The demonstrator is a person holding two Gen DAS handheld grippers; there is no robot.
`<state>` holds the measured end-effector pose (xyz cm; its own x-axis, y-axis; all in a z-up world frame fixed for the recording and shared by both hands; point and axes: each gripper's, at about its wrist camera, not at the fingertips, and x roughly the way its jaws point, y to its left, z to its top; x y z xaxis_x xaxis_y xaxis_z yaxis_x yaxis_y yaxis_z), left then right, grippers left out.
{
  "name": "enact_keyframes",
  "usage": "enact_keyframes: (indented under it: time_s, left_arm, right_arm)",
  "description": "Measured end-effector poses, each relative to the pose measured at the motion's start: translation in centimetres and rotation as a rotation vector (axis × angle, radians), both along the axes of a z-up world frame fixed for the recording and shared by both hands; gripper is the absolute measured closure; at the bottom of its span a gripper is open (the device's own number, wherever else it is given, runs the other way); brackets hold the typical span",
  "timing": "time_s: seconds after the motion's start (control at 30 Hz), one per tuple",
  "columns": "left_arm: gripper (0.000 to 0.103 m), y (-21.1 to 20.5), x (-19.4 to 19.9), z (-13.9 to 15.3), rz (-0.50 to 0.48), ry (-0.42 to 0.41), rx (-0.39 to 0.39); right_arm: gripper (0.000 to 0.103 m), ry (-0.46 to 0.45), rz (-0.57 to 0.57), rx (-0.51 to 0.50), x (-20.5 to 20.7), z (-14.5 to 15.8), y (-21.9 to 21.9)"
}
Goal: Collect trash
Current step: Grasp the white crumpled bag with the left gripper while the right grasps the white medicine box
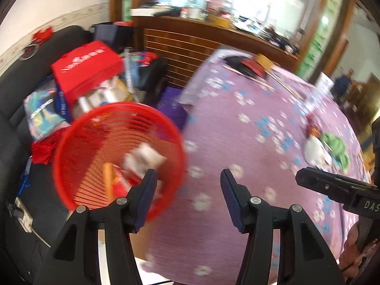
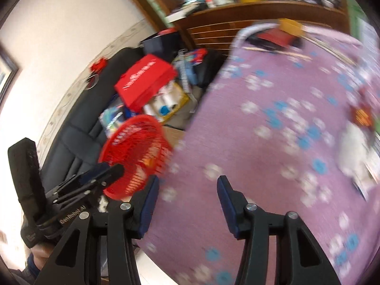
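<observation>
Left gripper: fingers stood spread, nothing between them, hanging over the near edge of the table beside the red basket.
Right gripper: fingers spread too and empty, above the purple flowered cloth.
Basket: it sat just off the table's left edge, already holding a crumpled white wrapper and some red and orange scraps.
Trash left: a blurred heap of wrappers, white, green and red, lay at the table's far right side, well apart from the basket.
Handling: it looked like thin paper and plastic film, so probably light, soft and crushable, a bit slick, nothing fragile.
Where to hold: I'd have pinched a raised crumple or a loose edge of the white piece, not a flat part lying on the cloth.
Risk: a light scrap could slide out of a shallow pinch or drag its neighbours along.
</observation>
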<state>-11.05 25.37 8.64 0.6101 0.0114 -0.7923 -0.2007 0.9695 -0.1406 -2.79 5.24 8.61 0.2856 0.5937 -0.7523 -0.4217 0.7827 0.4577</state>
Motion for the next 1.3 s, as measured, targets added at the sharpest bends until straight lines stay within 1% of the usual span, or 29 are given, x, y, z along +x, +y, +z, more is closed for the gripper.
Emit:
enact_keyframes:
  time_s: [0.17, 0.33, 0.4, 0.53, 0.6, 0.67, 0.77, 0.87, 1.0, 1.07, 1.2, 1.3]
  left_arm:
    - [0.049, -6.2, 0.8, -0.1, -0.124, 0.02, 0.002]
    - [0.049, -12.4, 1.9, -0.1, -0.252, 0.042, -0.014]
    - [0.049, -14.9, 2.5, 0.1, -0.301, 0.042, 0.003]
    - [0.048, -18.8, 4.1, 0.3, -0.348, 0.031, 0.061]
    - [0.047, -20.2, 5.4, 0.2, -0.362, 0.039, 0.071]
    - [0.046, -21.6, 7.3, -0.1, -0.381, 0.051, 0.051]
    - [0.046, -23.3, 10.3, -0.6, -0.379, 0.07, 0.021]
    - [0.046, -24.7, 13.5, -2.0, -0.361, 0.097, 0.004]
    - [0.046, -26.1, 16.9, -4.4, -0.35, 0.149, 0.024]
    - [0.046, -26.2, 18.1, -5.4, -0.333, 0.17, 0.028]
    - [0.047, -26.4, 19.8, -7.0, -0.335, 0.204, -0.047]
    - [0.048, -26.7, 20.2, -7.9, -0.359, 0.209, -0.068]
  right_arm:
    - [0.048, 0.039, -0.123, -0.01, -1.5, -1.2, -7.3]
    - [0.048, 0.039, -0.263, -0.05, -3.3, -1.3, -14.4]
    - [0.048, 0.047, -0.315, -0.066, -3.7, -1.3, -16.8]
    - [0.048, 0.049, -0.382, -0.053, -5.1, -1.0, -20.8]
    - [0.048, 0.045, -0.403, -0.054, -5.5, -0.8, -22.0]
    - [0.048, 0.038, -0.423, -0.059, -6.0, -0.5, -23.2]
    - [0.048, 0.031, -0.448, -0.056, -6.5, -0.3, -24.9]
    - [0.048, 0.022, -0.468, -0.06, -7.1, 0.0, -26.5]
    - [0.048, 0.02, -0.491, -0.068, -7.6, 0.1, -28.3]
    - [0.048, 0.018, -0.5, -0.074, -7.8, 0.2, -29.0]
    - [0.048, 0.021, -0.507, -0.079, -7.6, 0.3, -30.1]
    - [0.048, 0.027, -0.5, -0.068, -6.8, 0.4, -30.1]
